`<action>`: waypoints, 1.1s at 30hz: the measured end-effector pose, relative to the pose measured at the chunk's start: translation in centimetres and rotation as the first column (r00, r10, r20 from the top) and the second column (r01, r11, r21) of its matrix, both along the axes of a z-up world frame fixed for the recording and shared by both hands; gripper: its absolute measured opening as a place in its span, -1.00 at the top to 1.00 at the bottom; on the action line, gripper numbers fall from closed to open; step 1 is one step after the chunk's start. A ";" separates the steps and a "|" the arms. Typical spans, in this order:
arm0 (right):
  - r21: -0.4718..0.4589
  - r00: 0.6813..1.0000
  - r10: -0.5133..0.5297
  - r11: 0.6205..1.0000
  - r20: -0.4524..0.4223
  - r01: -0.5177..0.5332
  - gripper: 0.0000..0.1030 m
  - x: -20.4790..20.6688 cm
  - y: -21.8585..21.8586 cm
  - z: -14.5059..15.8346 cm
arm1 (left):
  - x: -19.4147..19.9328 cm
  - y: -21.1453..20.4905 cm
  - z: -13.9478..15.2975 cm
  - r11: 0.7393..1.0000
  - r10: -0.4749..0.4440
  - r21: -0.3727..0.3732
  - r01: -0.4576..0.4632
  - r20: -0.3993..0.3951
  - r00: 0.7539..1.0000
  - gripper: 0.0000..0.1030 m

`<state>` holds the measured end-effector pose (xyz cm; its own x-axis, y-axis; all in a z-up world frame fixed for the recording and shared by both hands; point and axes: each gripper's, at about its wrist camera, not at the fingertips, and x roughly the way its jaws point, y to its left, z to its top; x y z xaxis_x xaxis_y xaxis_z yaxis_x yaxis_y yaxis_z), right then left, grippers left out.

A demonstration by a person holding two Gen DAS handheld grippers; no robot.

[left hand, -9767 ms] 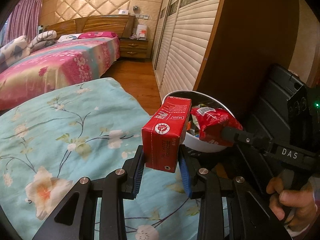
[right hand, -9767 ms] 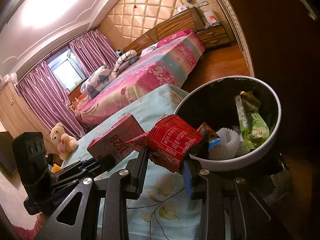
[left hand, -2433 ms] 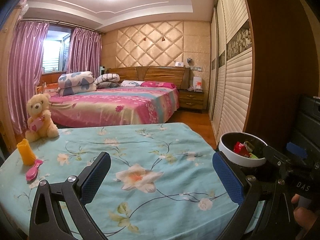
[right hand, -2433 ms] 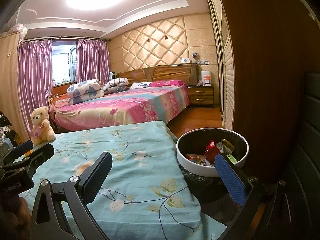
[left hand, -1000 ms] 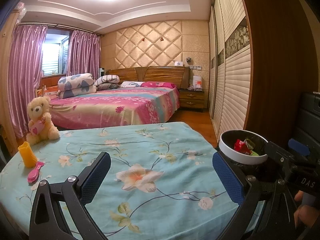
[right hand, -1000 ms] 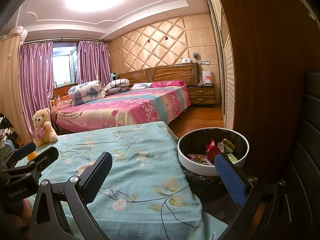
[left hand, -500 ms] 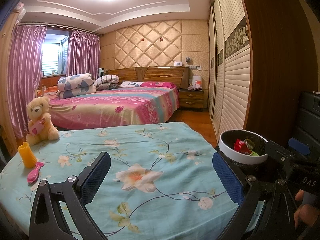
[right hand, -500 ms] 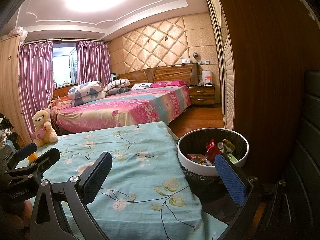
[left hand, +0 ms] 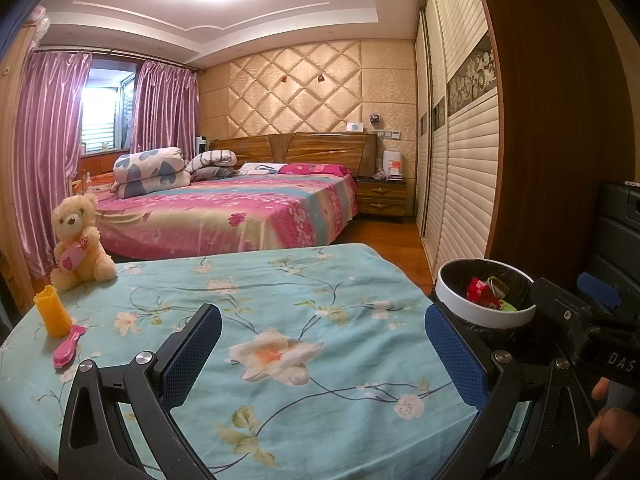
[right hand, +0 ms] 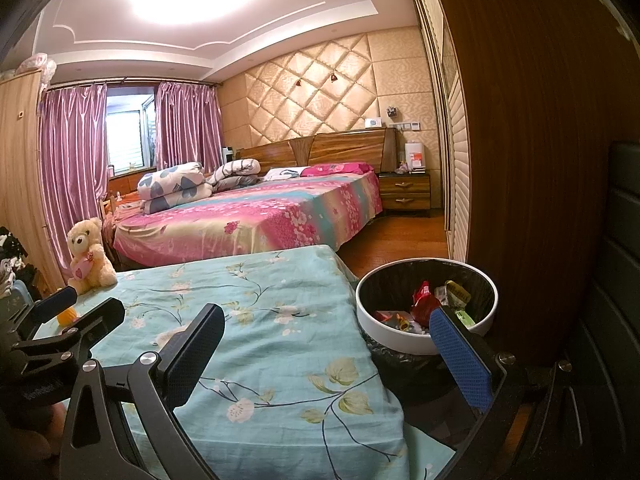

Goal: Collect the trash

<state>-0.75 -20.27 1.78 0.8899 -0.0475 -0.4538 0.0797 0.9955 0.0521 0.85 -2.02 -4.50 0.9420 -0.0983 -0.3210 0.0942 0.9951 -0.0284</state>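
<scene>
Trash (right hand: 425,300) sits in the white-rimmed bin (right hand: 400,340), lower right of frame – wrappers and packets, likely light, crinkly, slippery; pinch a folded edge. Roughly four or five pieces, can't count exactly. One bin. Left gripper (left hand: 322,354) and right gripper (right hand: 328,354) both spread wide, empty – over the floral cloth (left hand: 280,288), no trash visible there.

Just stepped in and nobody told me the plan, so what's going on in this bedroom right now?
A person is collecting trash with a two-finger gripper in each hand. Right now the left gripper and the right gripper are both open and hold nothing, hovering over the flowered tablecloth. The white-rimmed bin beside the table holds wrappers, including a red wrapper. On the cloth's far left corner sit a teddy bear, a yellow cup and a pink brush.
</scene>
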 end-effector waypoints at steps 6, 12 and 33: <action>0.000 1.000 0.000 1.000 -0.001 0.000 -1.00 0.0 0.0 0.0 | 0.0 0.0 0.0 1.000 0.001 0.001 -0.001 0.000 1.000 -0.99; 0.000 1.000 0.000 1.000 -0.001 0.000 -1.00 0.0 0.0 0.0 | 0.2 -0.1 0.0 1.000 -0.001 0.001 0.001 -0.005 1.000 -0.99; 0.004 1.000 0.000 1.000 -0.004 0.000 -1.00 -0.2 0.2 0.1 | 0.8 0.1 -0.5 1.000 -0.008 0.002 0.008 -0.014 1.000 -0.99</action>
<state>-0.94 -20.04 1.88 0.8879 -0.0454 -0.4578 0.0797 0.9953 0.0558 1.69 -1.92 -4.99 0.9366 -0.1049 -0.3343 0.1014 0.9945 -0.0280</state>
